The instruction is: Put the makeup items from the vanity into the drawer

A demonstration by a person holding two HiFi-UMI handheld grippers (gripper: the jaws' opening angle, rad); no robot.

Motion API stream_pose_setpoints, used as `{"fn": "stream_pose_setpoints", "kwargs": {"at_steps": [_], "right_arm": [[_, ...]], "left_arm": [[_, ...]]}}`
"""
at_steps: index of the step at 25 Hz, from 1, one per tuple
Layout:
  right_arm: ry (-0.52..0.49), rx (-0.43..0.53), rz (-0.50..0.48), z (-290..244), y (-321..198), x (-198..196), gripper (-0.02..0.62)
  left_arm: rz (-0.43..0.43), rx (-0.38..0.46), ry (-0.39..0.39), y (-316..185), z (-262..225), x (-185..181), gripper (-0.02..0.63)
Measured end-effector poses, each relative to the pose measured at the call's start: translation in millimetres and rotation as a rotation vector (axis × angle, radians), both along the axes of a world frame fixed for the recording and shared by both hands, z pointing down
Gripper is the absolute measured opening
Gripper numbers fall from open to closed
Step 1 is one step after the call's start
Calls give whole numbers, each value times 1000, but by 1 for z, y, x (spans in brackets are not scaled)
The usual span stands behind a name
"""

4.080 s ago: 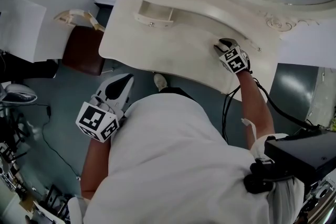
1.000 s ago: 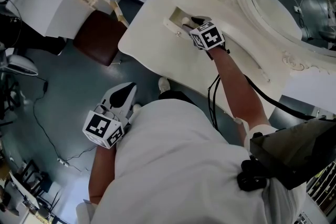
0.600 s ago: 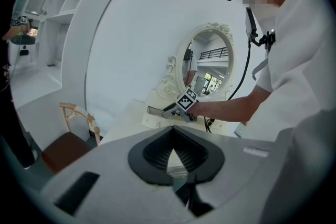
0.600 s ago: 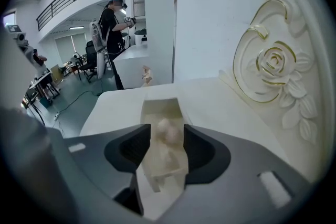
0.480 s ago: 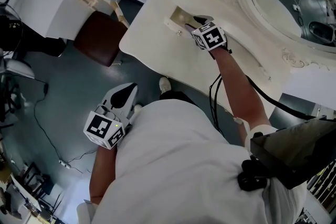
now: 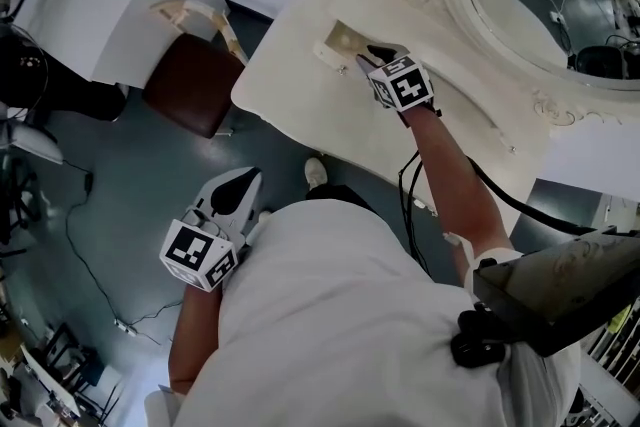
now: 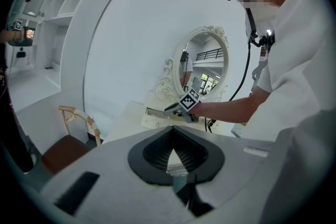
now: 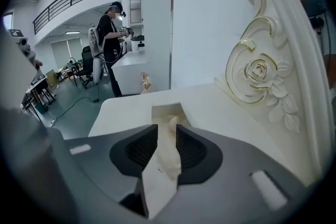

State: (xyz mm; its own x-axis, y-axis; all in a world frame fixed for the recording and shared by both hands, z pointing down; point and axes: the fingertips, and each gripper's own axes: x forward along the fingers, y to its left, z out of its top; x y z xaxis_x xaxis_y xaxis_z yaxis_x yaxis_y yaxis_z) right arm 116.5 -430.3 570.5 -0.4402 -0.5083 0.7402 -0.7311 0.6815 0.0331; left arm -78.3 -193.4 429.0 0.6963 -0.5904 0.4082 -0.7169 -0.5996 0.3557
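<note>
Chair: a wooden chair [image 6: 190, 80] with a dark red seat stands on the grey floor at ten o'clock in the head view, just beside the vanity's left end.

Left gripper: the left gripper [image 6: 240, 181] hangs low at eight o'clock, over the floor and well apart from the vanity. In the left gripper view [image 7: 172, 131] its jaws are pressed together at the tips with nothing between them.

Vanity: the cream vanity [image 6: 300, 105] runs from the centre towards three o'clock, and its top looks bare.

Drawer: a small drawer [image 6: 343, 37] is pulled open at twelve o'clock, at the vanity's left end.

Right gripper: the right gripper [image 6: 378, 52] is reached out over the vanity top. Its tips point to eleven o'clock and sit right at the open drawer. In the right gripper view [image 8: 167, 131] the jaws are closing, with a narrow gap left between the dark pads.

Makeup item: a pale beige makeup item [image 8: 170, 162] shows in that gap, and its far end reaches the drawer opening at twelve o'clock. I cannot tell whether the pads touch it or what kind of item it is.

Mirror: an oval mirror [image 6: 520, 5] in a carved cream frame fills the one to two o'clock corner, behind the vanity top.
</note>
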Motion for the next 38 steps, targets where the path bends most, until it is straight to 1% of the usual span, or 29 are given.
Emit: {"fn": "stream_pose_setpoints", "kwargs": {"at_steps": [5,9,15,23,28,32,38], "right_arm": [[-15,29,42,-15,23,0,56],[-34,45,74,-28,54,-5,2],[-61,60,100,-40,116,-22,2],[-111,51,134,-51,208,-59,2],[-152,59,149,-59,266,-91,1],[-182,65,150,-64,309,-117,0],[-201,78,142,-68,359,-154,0]], "left_arm": [[23,6,6,10,-2,-12,0],[39,13,1,23,-5,-24,2],[75,25,5,50,-7,-45,0],[143,21,23,91,-8,-74,0],[190,22,24,123,-6,-94,0],[209,17,27,146,-1,-112,1],[236,21,34,175,5,-132,1]]}}
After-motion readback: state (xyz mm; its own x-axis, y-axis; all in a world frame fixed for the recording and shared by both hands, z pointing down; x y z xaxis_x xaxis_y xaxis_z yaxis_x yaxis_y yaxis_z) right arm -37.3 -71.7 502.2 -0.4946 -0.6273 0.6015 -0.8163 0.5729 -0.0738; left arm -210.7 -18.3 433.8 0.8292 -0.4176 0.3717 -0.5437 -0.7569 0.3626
